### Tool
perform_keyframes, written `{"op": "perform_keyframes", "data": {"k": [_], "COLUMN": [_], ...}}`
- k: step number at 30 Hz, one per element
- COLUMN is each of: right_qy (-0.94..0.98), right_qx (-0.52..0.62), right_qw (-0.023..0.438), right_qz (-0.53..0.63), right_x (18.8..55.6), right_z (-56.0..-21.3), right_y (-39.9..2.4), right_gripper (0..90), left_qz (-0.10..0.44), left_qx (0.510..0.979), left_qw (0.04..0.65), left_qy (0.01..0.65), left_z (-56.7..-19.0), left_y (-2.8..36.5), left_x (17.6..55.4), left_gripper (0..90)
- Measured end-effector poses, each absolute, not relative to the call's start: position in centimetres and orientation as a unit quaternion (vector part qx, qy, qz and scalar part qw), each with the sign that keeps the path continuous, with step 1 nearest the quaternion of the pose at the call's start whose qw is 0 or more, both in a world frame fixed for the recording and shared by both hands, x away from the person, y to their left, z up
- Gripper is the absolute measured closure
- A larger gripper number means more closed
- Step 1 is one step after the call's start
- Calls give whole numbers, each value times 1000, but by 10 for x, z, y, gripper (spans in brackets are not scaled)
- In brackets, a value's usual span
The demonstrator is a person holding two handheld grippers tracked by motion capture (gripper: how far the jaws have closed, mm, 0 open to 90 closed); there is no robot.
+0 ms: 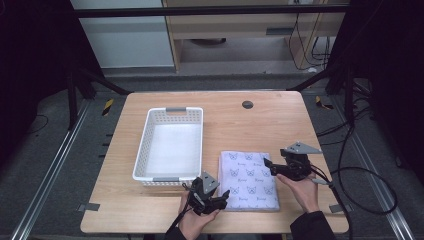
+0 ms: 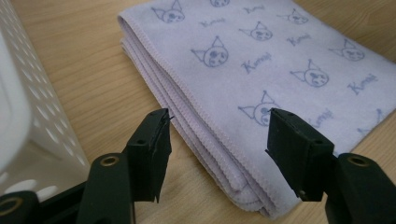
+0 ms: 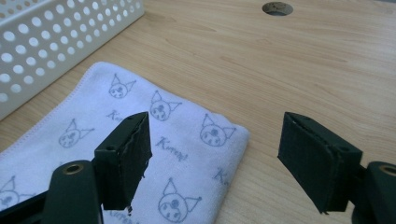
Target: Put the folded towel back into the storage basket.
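Your landmark is the folded pale lilac cloth printed with small cat-face drawings [image 1: 248, 180], which lies flat on the light wooden bench [image 1: 260, 120], near the bench's front edge and just to the right of the white perforated plastic basket [image 1: 145, 145]. The cloth and the basket lie close to each other but do not touch; a strip of bare wood shows between them. Your left gripper [image 1: 220, 196] sits at the cloth's near left corner, low over the bench. In the left gripper view its black fingers [image 2: 149, 149] stand apart, one over bare wood beside the cloth's stacked, stitched edge and the other over the printed top, so the folded edge lies between them with neither pad pressing on it. Your right gripper [image 1: 269, 165] is at the cloth's far right side, pointing in toward it. In the right gripper view its fingers [image 3: 126, 158] are also spread wide: one hangs above the cloth's rounded corner, the other over bare wood beyond the cloth's edge, and nothing is clamped. A small round dark hole [image 1: 247, 104] in the bench lies well beyond the cloth, toward the far edge.
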State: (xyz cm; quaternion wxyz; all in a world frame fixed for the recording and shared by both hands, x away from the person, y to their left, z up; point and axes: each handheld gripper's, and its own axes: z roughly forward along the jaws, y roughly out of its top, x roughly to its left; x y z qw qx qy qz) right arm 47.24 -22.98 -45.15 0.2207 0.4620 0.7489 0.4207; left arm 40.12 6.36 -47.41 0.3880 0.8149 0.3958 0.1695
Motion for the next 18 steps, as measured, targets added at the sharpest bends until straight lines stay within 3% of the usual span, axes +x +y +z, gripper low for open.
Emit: {"op": "perform_keyframes", "data": {"k": [18], "right_qy": [754], "right_qx": [479], "right_qw": [206], "right_qz": [400], "right_x": [489], "right_z": [-475], "right_y": [-220], "right_gripper": [336], "left_qz": [140], "left_qx": [815], "left_qw": [377], "left_qy": [417], "left_z": [-492], "left_y": [63], "left_x": [413], "left_gripper": [356]}}
